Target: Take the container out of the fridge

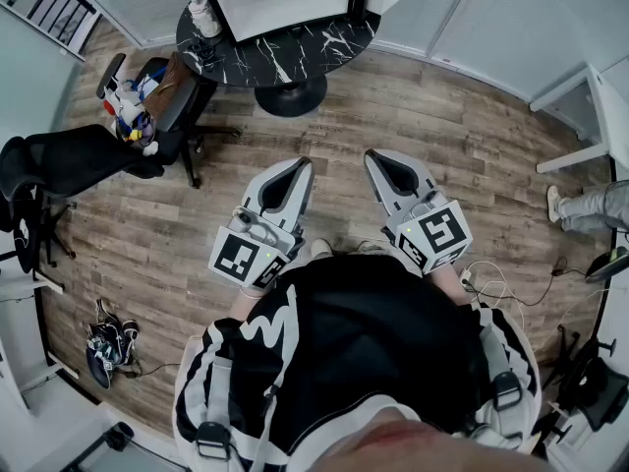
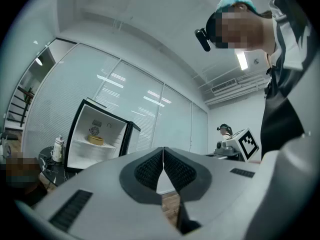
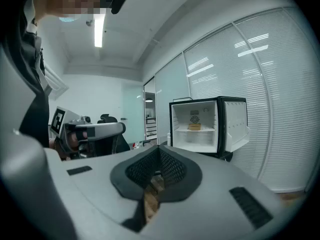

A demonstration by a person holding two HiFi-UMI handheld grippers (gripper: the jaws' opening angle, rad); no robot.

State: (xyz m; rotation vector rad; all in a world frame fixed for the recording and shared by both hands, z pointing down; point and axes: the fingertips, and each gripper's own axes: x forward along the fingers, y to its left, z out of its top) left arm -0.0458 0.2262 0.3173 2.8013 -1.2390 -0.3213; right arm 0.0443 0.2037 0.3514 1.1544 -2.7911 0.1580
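A small black fridge (image 3: 207, 125) stands open on a round dark marble table (image 1: 295, 52), white inside. On its upper shelf sits a yellowish container (image 3: 194, 127), also visible in the left gripper view as the container (image 2: 96, 140). My left gripper (image 1: 298, 171) and right gripper (image 1: 380, 161) hover side by side over the wooden floor, well short of the table. Both are shut with nothing between the jaws. The left gripper (image 2: 163, 150) and right gripper (image 3: 159, 149) each show their tips meeting.
A black office chair (image 1: 69, 160) piled with items stands at the left. A white bottle (image 1: 203, 15) sits on the table beside the fridge. A bag (image 1: 108, 342) and cables (image 1: 491, 288) lie on the floor. Another person (image 1: 590, 205) is at the right edge.
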